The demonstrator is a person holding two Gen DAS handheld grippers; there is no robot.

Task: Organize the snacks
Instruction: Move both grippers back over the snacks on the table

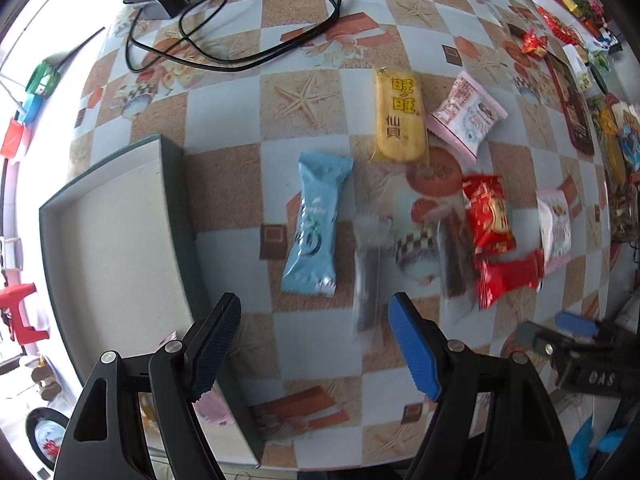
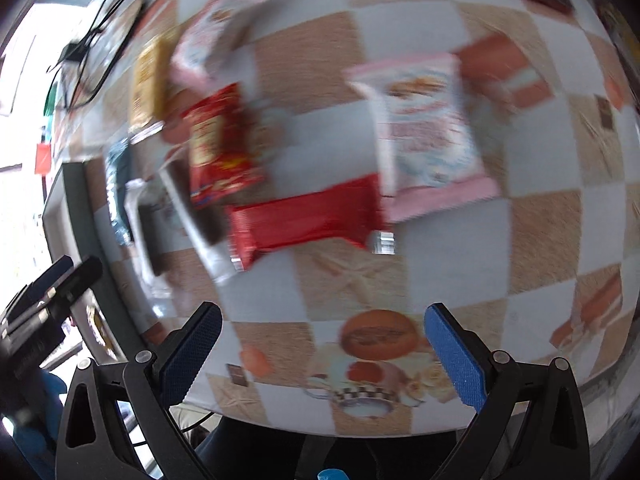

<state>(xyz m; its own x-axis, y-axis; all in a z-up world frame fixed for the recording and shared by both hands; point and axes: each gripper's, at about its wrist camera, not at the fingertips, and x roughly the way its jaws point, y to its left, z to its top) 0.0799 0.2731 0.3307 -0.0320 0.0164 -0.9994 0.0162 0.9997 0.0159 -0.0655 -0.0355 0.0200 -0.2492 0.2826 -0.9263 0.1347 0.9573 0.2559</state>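
Note:
Snack packets lie scattered on a checkered tablecloth. In the left wrist view a light blue packet (image 1: 312,224) lies right of a grey box lid (image 1: 120,240), with a yellow rice cracker (image 1: 400,116), a pink-white packet (image 1: 466,114), a red patterned packet (image 1: 490,212), a plain red wrapper (image 1: 508,276) and two clear-wrapped dark bars (image 1: 366,276) around it. My left gripper (image 1: 316,344) hangs open above the cloth, holding nothing. In the blurred right wrist view my right gripper (image 2: 320,352) is open and bare, below the red wrapper (image 2: 308,216) and a pink-white packet (image 2: 424,128).
A black charger with coiled cable (image 1: 224,20) lies at the far side of the table. More snacks and a dark tray (image 1: 568,100) line the right edge. The table's near edge (image 2: 360,430) runs just below the right gripper. The other gripper (image 1: 580,352) shows at lower right.

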